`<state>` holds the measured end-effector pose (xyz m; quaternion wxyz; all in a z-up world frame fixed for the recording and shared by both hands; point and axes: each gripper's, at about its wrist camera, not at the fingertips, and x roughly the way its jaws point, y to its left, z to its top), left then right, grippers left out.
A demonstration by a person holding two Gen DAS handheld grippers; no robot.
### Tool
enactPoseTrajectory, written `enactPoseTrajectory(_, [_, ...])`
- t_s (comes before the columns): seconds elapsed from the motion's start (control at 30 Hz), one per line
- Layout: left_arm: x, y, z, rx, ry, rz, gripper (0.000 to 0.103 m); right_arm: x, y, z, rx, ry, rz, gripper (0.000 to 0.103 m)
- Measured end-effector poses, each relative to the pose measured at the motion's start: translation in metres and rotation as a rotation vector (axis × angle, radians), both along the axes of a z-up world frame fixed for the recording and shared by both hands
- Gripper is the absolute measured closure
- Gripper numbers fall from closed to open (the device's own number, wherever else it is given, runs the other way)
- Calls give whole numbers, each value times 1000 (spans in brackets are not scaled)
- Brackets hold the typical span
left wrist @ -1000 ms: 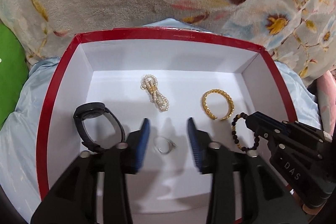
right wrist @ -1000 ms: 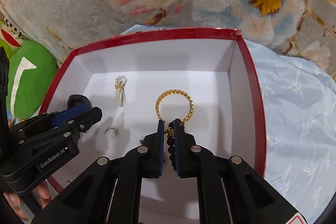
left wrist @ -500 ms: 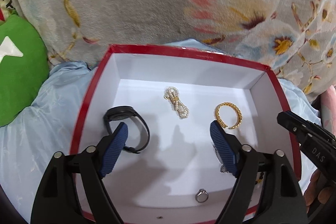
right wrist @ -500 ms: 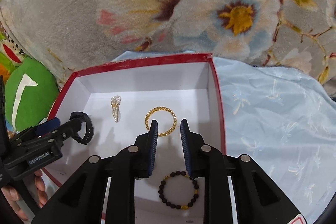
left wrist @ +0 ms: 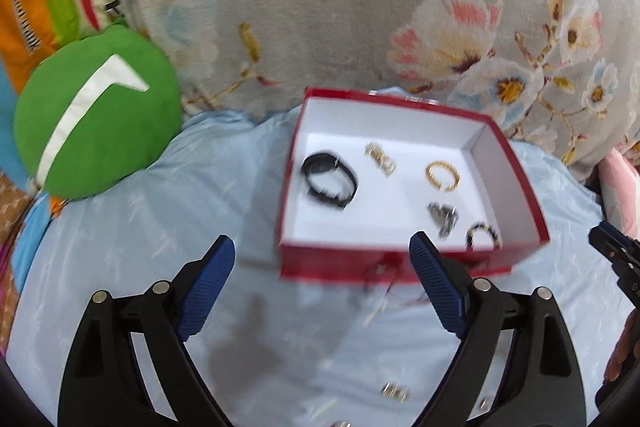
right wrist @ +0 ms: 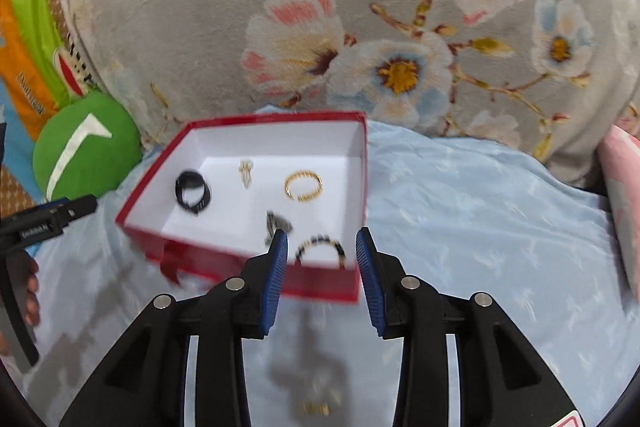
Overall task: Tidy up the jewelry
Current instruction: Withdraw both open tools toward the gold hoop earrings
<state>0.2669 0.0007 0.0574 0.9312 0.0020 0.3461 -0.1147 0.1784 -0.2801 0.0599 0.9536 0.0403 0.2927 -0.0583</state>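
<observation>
A red box (left wrist: 340, 269) with a white inside sits on the light blue cloth. In it lie a black watch band (left wrist: 330, 179), a pearl piece (left wrist: 380, 157), a gold bracelet (left wrist: 442, 175), a silver piece (left wrist: 442, 219) and a dark bead bracelet (left wrist: 484, 235). My left gripper (left wrist: 320, 243) hangs back from the box's near wall, its jaws opening wide with nothing between them. In the right wrist view my right gripper (right wrist: 322, 237) is also short of the box (right wrist: 224, 259), its jaws opening and holding nothing. The bead bracelet (right wrist: 320, 249) lies beyond them inside the box.
Small gold and silver pieces (left wrist: 394, 391) lie loose on the blue cloth (left wrist: 160, 207) near me. A green cushion (left wrist: 96, 123) sits at left, a grey floral blanket (left wrist: 320, 7) behind the box, and a pink item (right wrist: 624, 195) at far right.
Both grippers have pulled back and up out of the box. The right one let go of the bead bracelet, which now lies in the box. The left jaws spread wide.
</observation>
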Motion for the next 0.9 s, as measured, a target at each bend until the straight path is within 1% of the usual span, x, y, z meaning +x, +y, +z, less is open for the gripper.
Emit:
enactPoseTrajectory(0.1, [-33,14,-18,35,29,14,16,-34,6,-24,17,44,-3,68])
enactPoseTrajectory(0.17, [-53,23,-32,37,59,24,16,-52,12,-41,32,71,-7,68])
enactPoseTrajectory(0.27, [-76,33,-52,23,101,36,16,-74,25,-61,15,97,-18,68])
enactPoseTrajectory(0.3, [-85,35,-61,13,120,39,16,-80,29,-67,10,100,-21,68])
enactPoseTrajectory(0.37, [-100,37,-74,10,145,36,16,-89,35,-80,42,120,-12,68])
enactPoseTrajectory(0.47, [-115,33,-89,32,170,26,16,-97,43,-95,78,151,-1,68])
enactPoseTrajectory(0.6, [-126,28,-103,0,209,16,17,-103,52,-112,112,187,9,68])
enactPoseTrajectory(0.77, [-128,12,-102,-21,206,-15,17,-100,50,-120,129,203,-8,68])
enactPoseTrajectory(0.9, [-127,-1,-105,0,198,-32,17,-96,54,-124,145,215,9,68])
